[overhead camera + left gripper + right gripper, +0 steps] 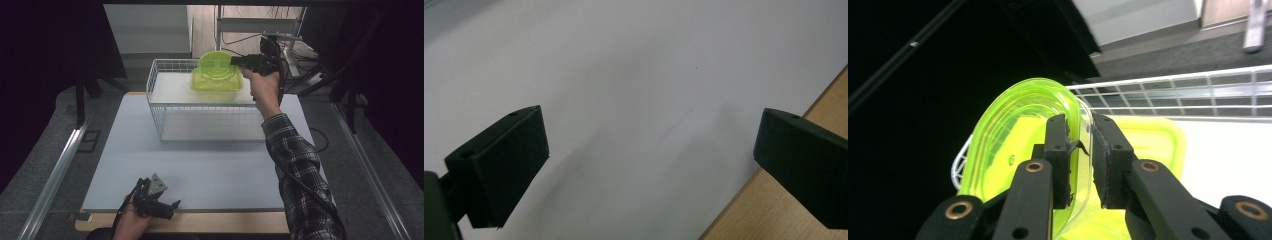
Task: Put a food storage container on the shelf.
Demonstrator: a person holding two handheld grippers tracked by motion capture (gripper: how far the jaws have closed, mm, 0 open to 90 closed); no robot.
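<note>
A translucent green lid (216,64) is held tilted on edge above a matching green container (215,84), which sits on the top shelf of a white wire rack (155,95). My right gripper (235,61) is shut on the lid's right rim. In the right gripper view the gripper (1087,160) pinches the lid (1008,135) edge between both jaws, with the container (1153,140) below and behind. My left gripper (172,204) rests at the table's near edge, open. In the left gripper view it (651,165) has nothing between its jaws.
The wire rack (1198,90) stands at the far middle of the white table top (200,165), with a lower shelf under the top one. A wooden strip (824,100) borders the near edge. Dark floor and metal rails lie on both sides.
</note>
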